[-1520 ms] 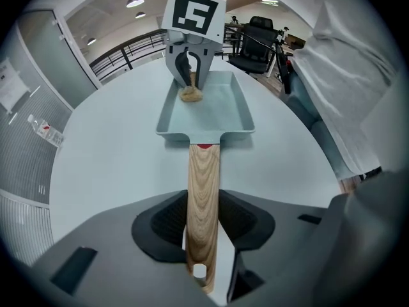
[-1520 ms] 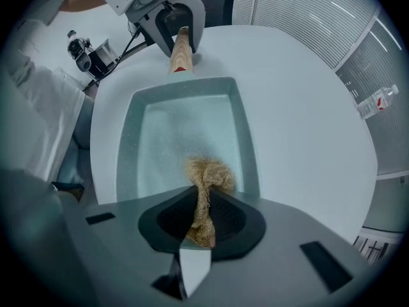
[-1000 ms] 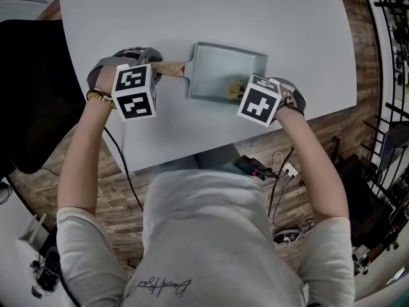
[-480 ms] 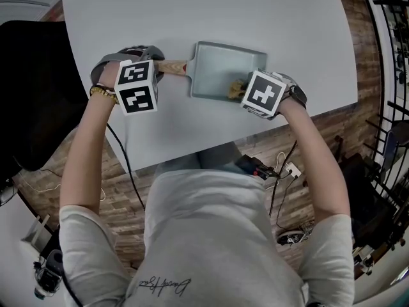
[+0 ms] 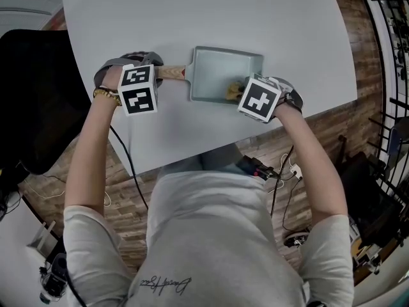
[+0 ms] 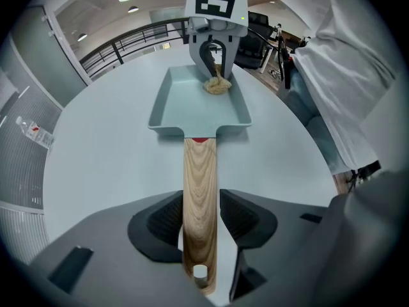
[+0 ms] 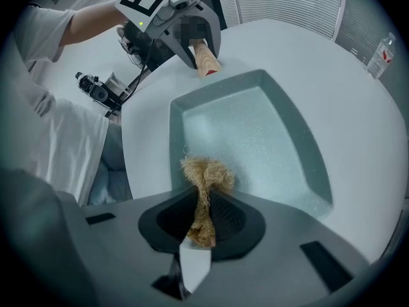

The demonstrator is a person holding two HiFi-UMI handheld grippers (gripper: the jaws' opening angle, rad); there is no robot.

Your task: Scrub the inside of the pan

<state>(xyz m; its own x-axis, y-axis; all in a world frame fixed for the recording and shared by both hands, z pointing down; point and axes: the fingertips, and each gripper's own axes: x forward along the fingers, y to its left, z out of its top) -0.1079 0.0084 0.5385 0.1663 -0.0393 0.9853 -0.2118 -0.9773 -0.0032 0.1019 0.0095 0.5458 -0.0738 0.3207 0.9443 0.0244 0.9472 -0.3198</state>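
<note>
A pale blue-green rectangular pan (image 5: 220, 69) (image 6: 198, 104) (image 7: 255, 139) lies on the grey table (image 5: 192, 18), its wooden handle (image 5: 171, 71) (image 6: 200, 190) pointing left. My left gripper (image 5: 158, 71) (image 6: 200, 219) straddles the handle; its jaws are opening, and the pads stand just beside the wood. My right gripper (image 5: 235, 91) (image 7: 208, 219) is shut on a tan fibrous scrubber (image 5: 232, 92) (image 7: 206, 174) (image 6: 217, 85). The scrubber's tuft rests inside the pan at its near right edge.
The table's rounded near edge (image 5: 192, 155) runs just below the pan. Beyond it are wood floor with cables (image 5: 268, 171) and a black chair (image 5: 32, 101) at the left. A railing (image 5: 390, 56) stands at the right.
The right gripper with the scrubber has shifted slightly along the pan's near edge. The left gripper stays at the handle.
</note>
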